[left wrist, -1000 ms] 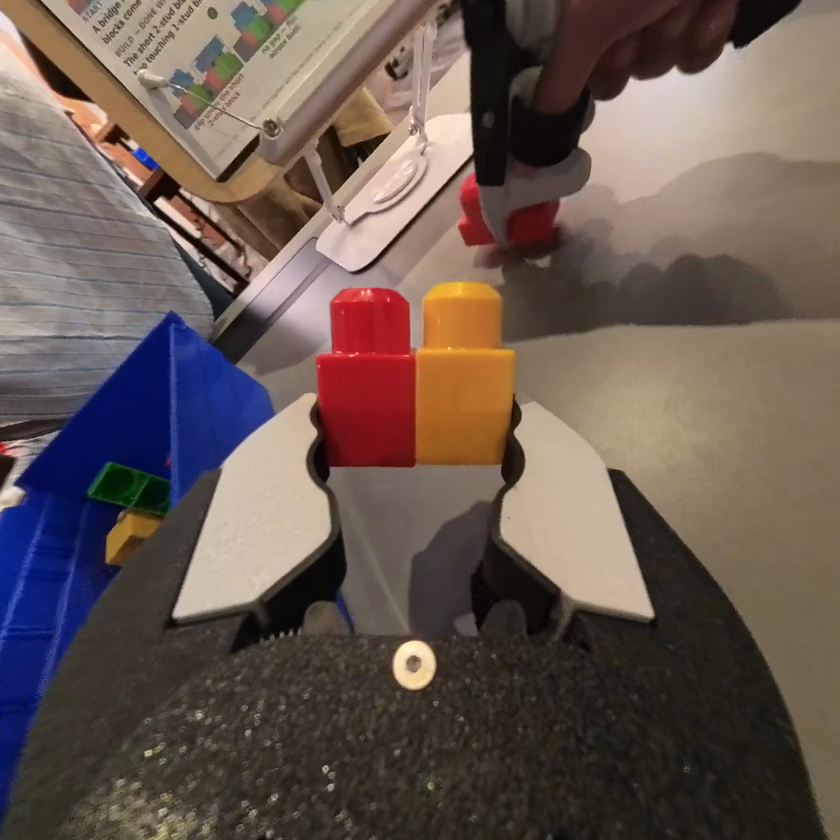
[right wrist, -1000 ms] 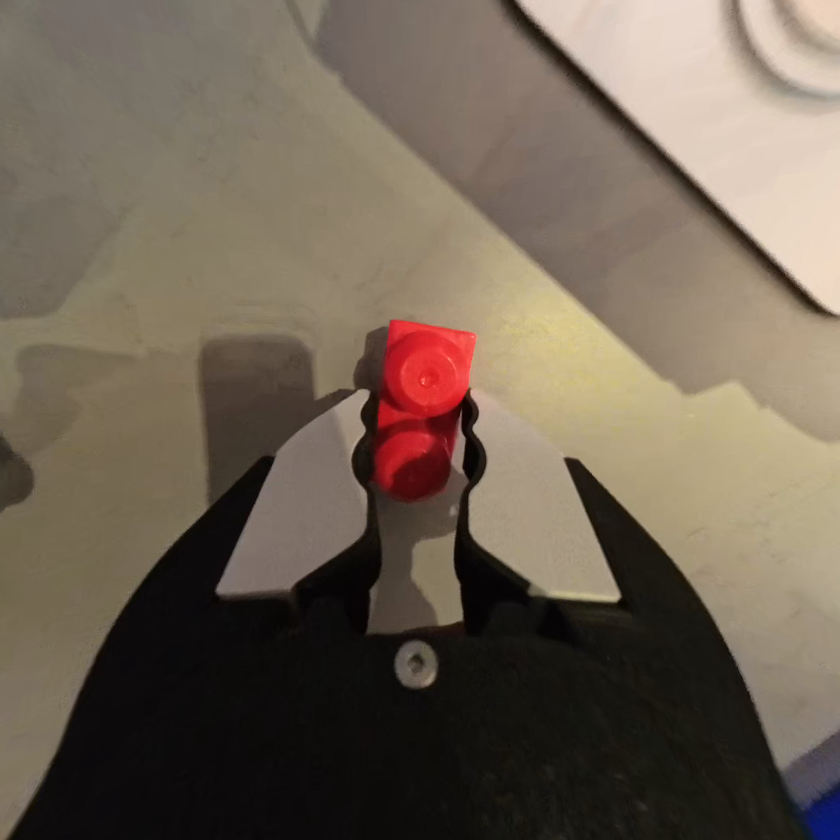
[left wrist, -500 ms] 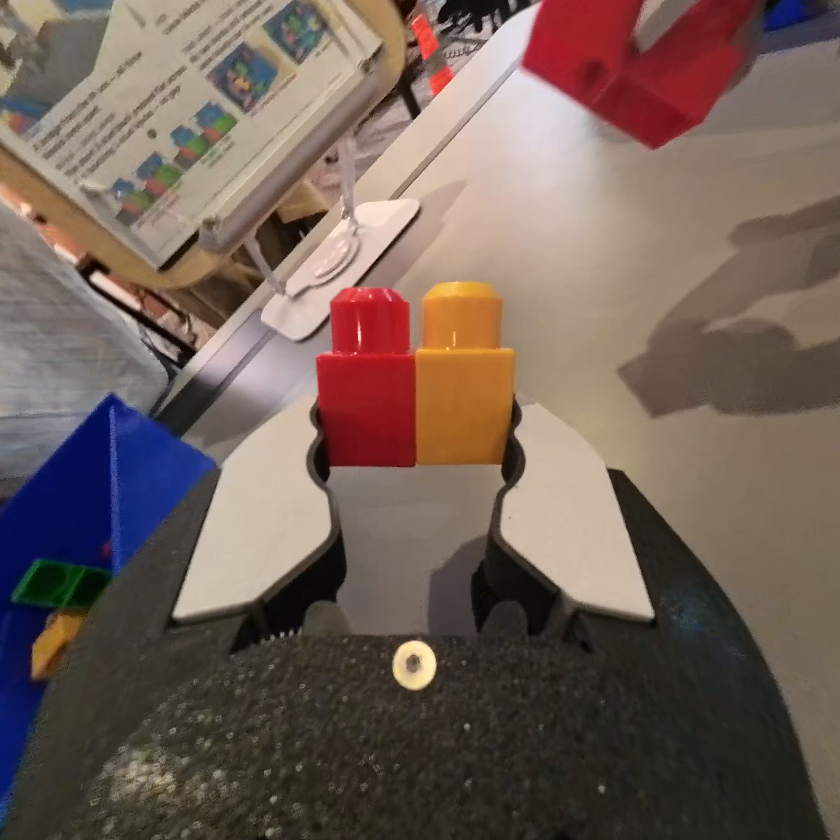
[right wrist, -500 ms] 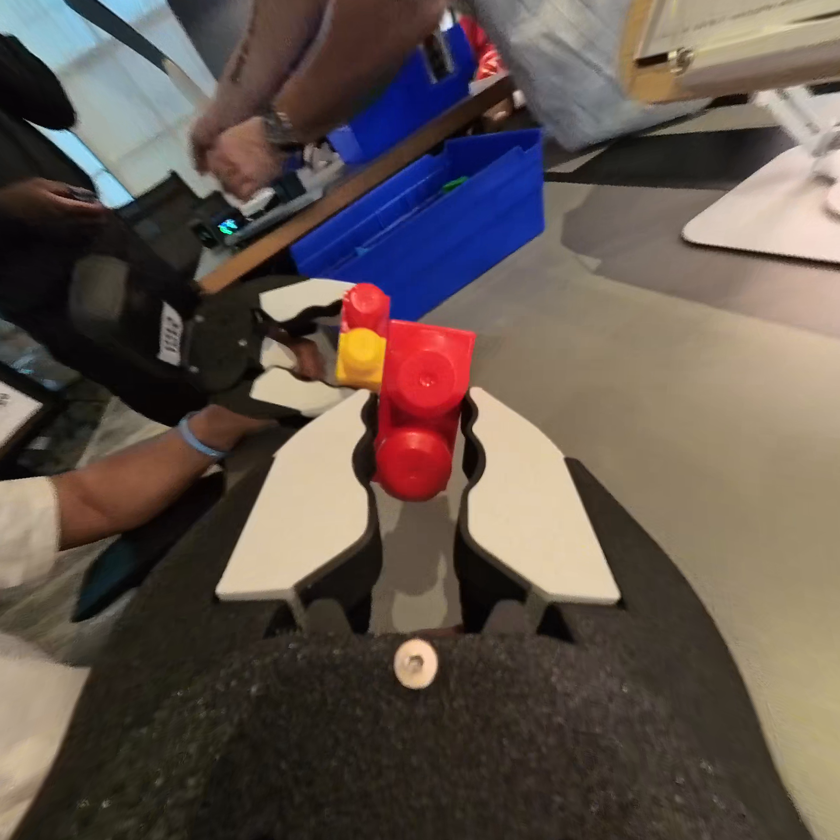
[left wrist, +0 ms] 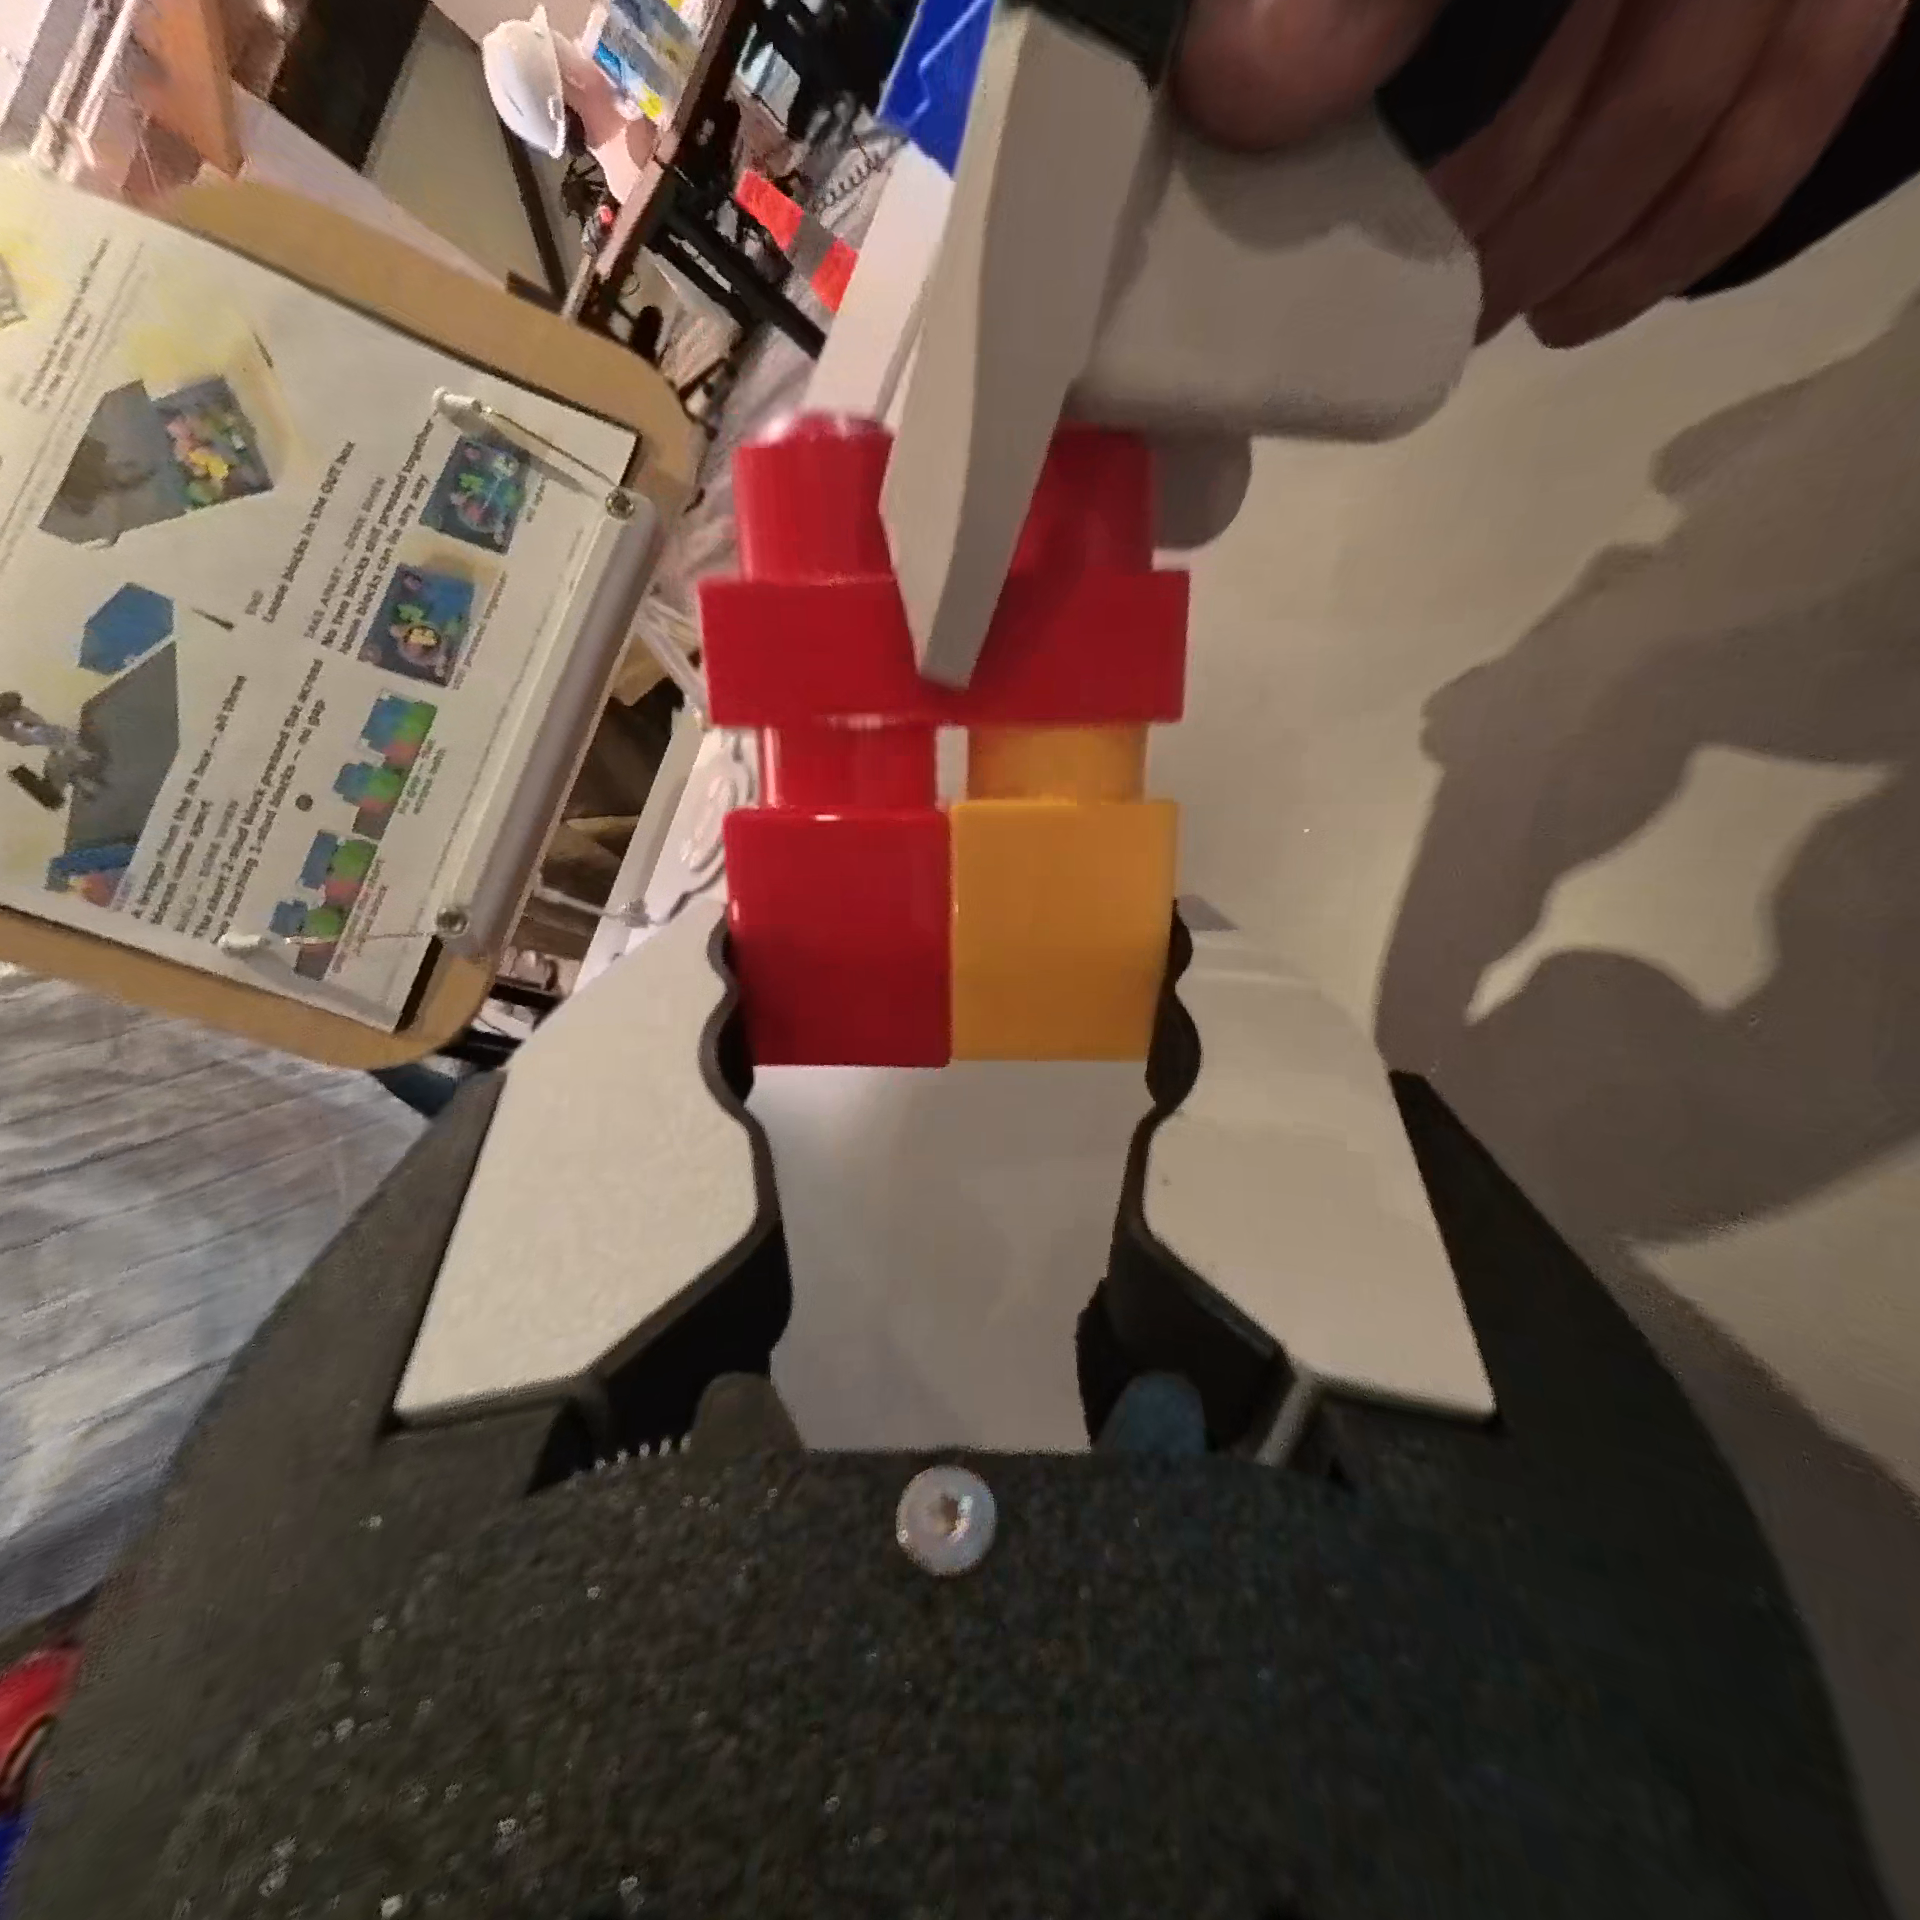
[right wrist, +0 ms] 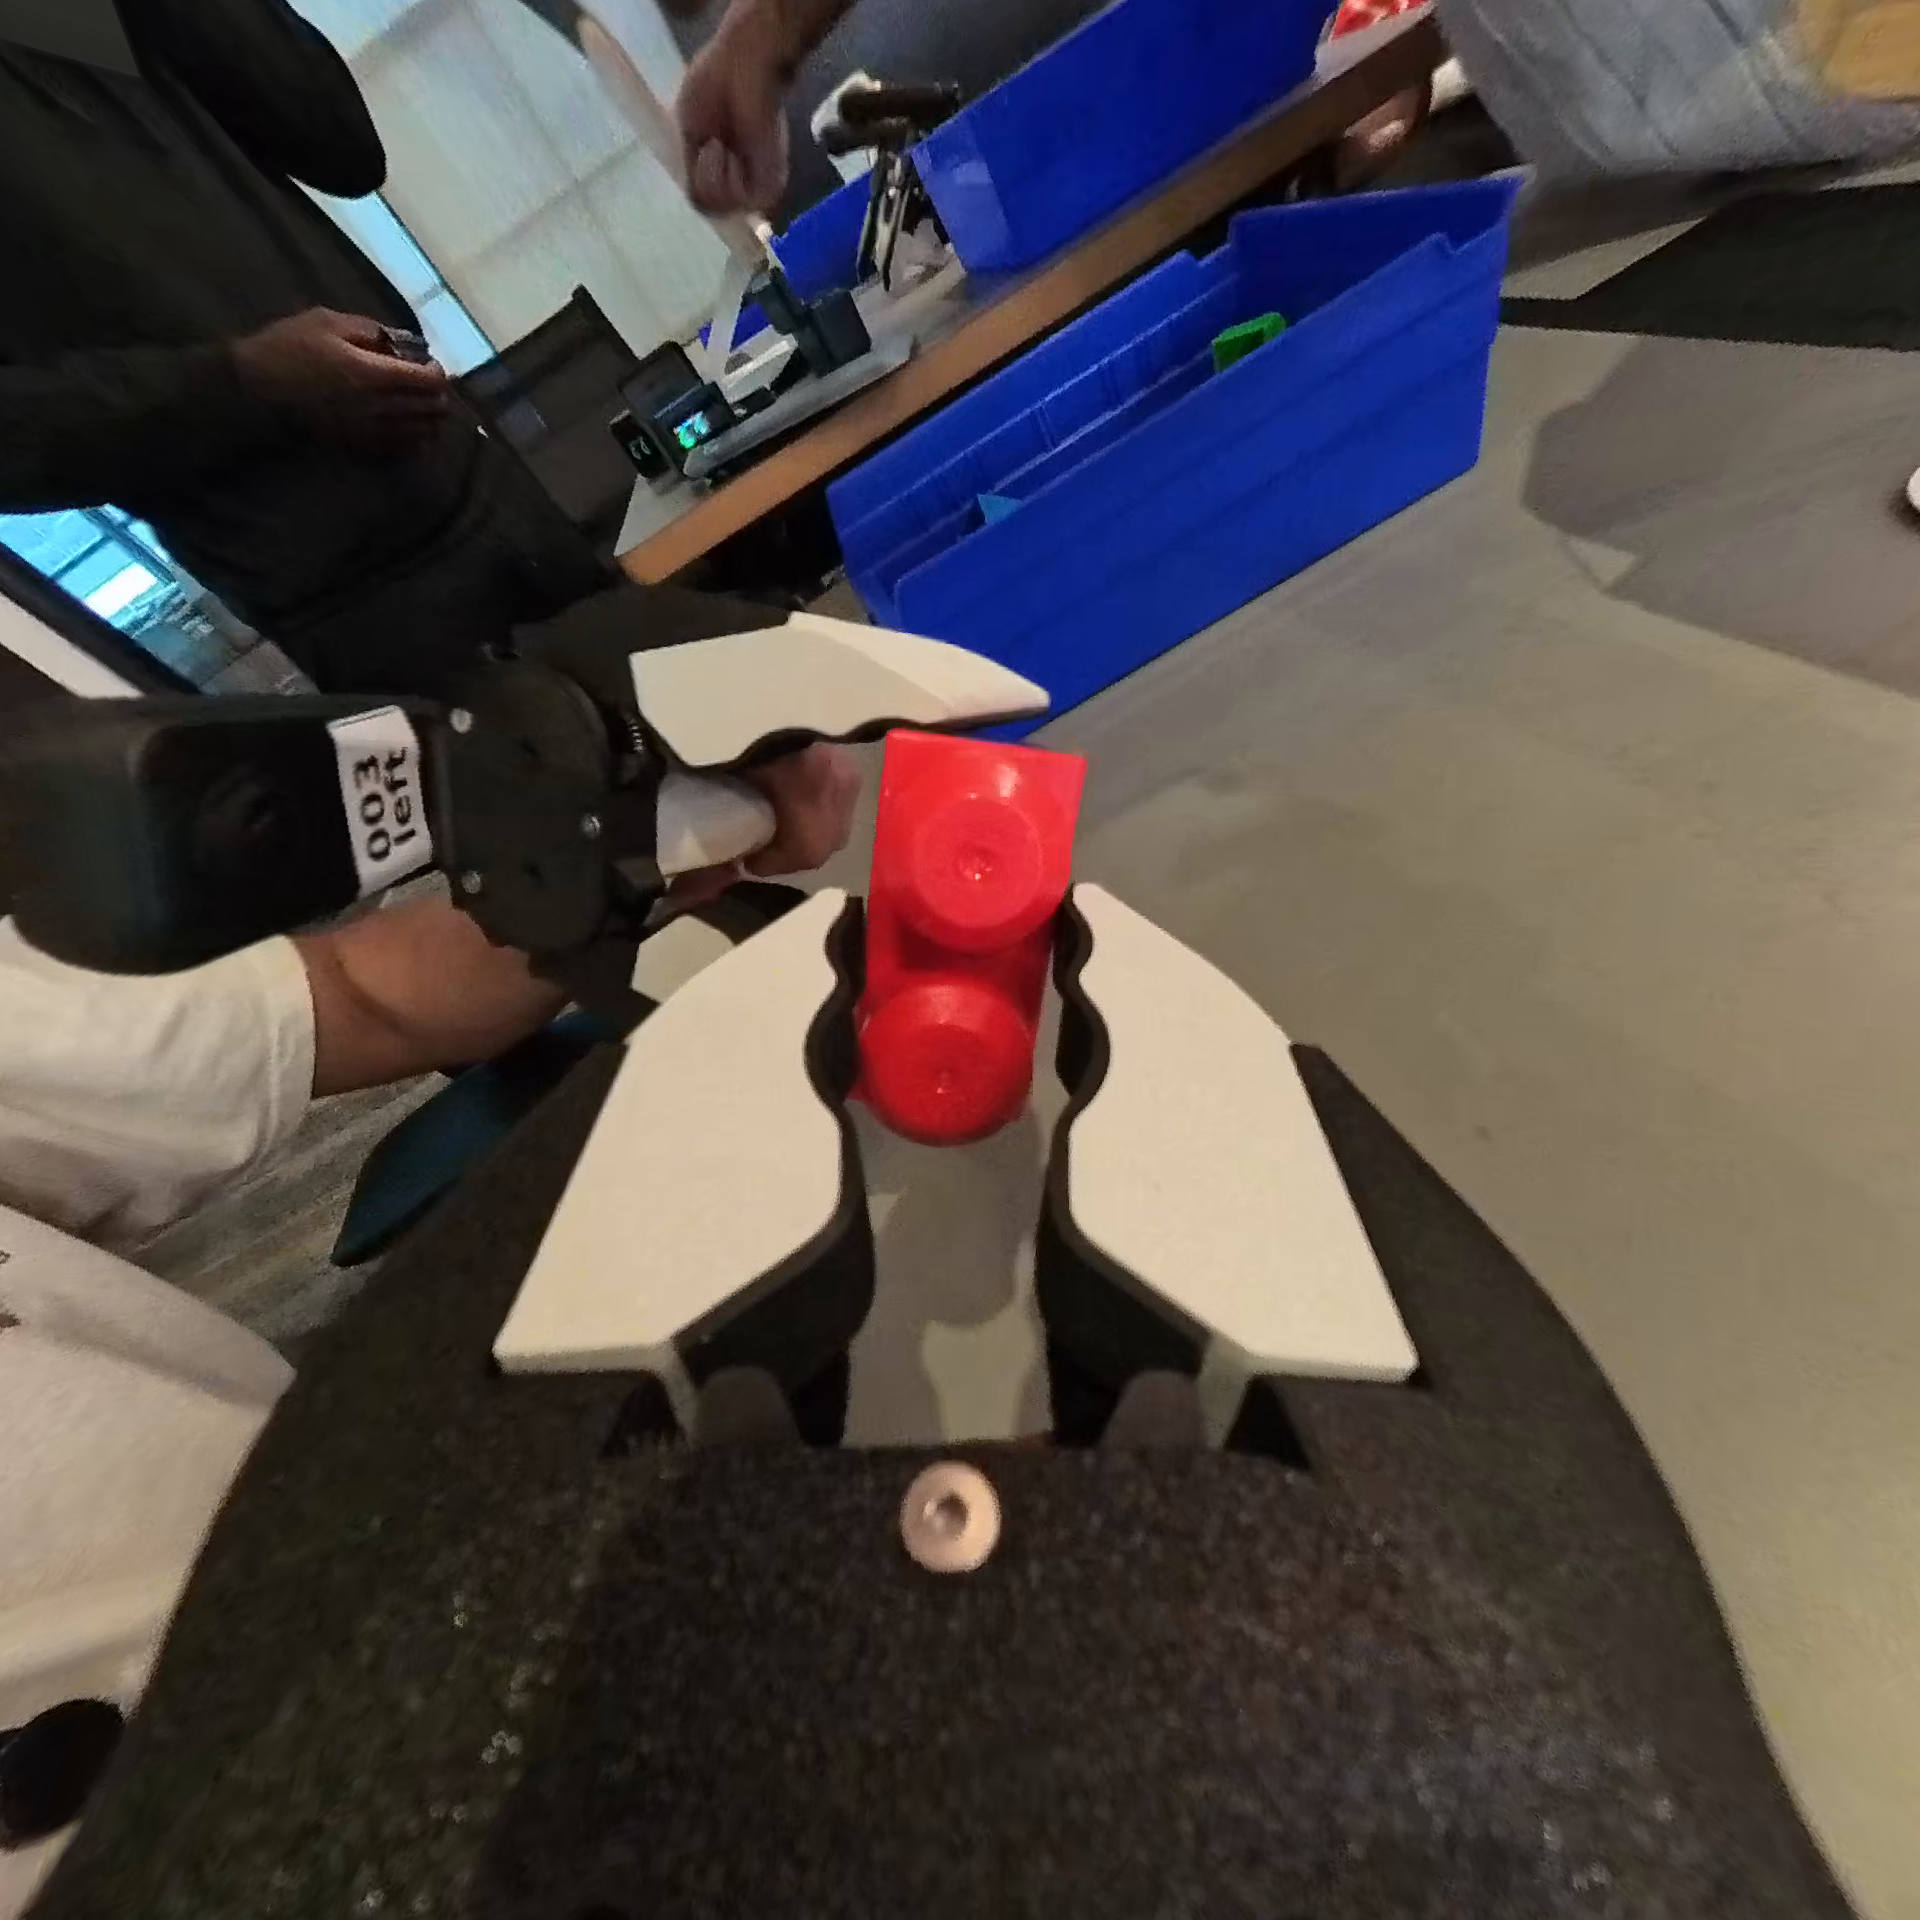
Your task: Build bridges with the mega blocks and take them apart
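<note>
Now logged: my left claw [left wrist: 951,977] clamps one-stud red plastic block [left wrist: 836,935] beside yellow one [left wrist: 1055,930]; right claw [right wrist: 956,997] grips two-stud red block [left wrist: 790,649], newly lowered across both studs, bridge nearly seated.

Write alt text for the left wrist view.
The left gripper clamps a red block and a yellow block side by side, studs up. The right gripper holds a red two-stud block across both studs from above. An instruction board stands at left.
</note>
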The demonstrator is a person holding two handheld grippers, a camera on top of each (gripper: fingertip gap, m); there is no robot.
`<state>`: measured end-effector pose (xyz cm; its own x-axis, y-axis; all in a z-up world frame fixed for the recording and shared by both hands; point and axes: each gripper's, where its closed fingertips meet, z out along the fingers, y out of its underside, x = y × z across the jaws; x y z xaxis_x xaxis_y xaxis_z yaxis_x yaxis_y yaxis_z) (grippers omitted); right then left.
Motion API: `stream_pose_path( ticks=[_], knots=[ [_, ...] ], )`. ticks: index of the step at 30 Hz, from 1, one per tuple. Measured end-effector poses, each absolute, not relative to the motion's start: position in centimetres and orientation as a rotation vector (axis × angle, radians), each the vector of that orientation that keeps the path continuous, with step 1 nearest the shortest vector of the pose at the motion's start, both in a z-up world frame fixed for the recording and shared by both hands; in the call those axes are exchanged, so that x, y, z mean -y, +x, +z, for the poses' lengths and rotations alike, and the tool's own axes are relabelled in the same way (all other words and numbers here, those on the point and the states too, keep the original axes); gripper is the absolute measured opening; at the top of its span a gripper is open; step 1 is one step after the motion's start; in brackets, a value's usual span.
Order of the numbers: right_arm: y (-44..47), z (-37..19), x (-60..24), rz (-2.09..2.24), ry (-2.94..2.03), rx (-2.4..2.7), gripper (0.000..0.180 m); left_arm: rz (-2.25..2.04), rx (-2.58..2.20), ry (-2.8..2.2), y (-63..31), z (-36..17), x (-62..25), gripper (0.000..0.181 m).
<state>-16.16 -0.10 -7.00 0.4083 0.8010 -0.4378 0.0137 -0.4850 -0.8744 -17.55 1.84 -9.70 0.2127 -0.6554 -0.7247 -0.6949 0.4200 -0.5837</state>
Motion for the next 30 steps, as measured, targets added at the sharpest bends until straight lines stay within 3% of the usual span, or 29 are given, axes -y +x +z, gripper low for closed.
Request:
stream_pose_path(
  ticks=[30],
  knots=[
    [-14.5, -8.5, -0.8, 1.323, -1.756, 0.501, 0.034, -0.019, -1.396, -1.337, -14.8, -11.3, -2.2, 0.074]
  ],
)
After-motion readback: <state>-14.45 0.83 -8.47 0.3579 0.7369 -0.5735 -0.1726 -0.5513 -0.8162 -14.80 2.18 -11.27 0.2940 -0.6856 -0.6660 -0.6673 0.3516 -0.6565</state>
